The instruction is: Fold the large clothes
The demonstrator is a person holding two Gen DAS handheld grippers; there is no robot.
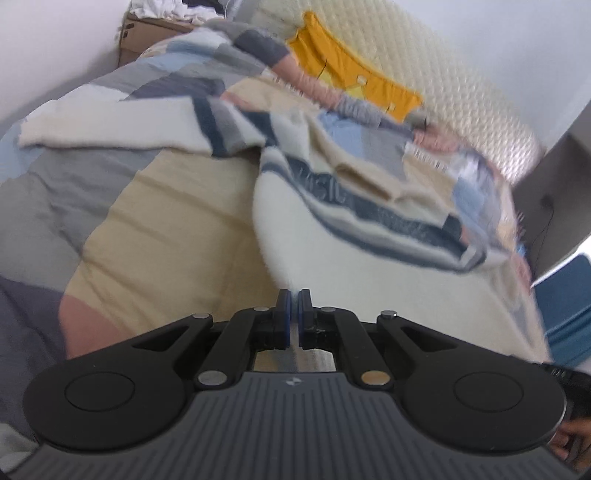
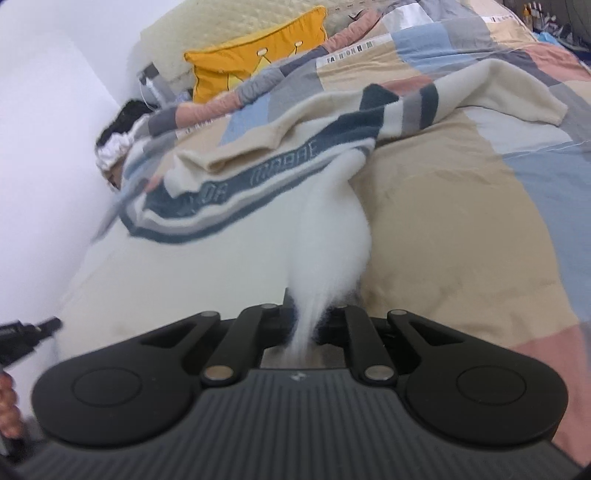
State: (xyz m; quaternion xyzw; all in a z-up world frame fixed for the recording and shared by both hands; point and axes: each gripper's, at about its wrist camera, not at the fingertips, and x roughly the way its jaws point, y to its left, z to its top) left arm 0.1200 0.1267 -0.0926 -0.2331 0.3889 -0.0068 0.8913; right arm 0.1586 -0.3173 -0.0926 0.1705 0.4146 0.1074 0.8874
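A cream sweater [image 1: 314,221] with navy and grey stripes and lettering lies across a bed, its lower white part pulled up off the cover. My left gripper [image 1: 294,297] is shut, and the sweater's white edge runs down into its fingertips. In the right wrist view the same sweater [image 2: 325,229] narrows into a stretched white strand that passes between the fingers of my right gripper [image 2: 306,314], which is shut on it. The sleeves and striped chest rest crumpled farther up the bed. Both views are blurred.
A patchwork duvet [image 1: 166,221] [image 2: 461,221] covers the bed. A yellow cushion [image 1: 354,85] [image 2: 258,62] leans on a cream quilted headboard [image 1: 461,85]. A cardboard box [image 1: 147,33] of clothes stands in the far corner. A white wall [image 2: 44,147] runs along one side.
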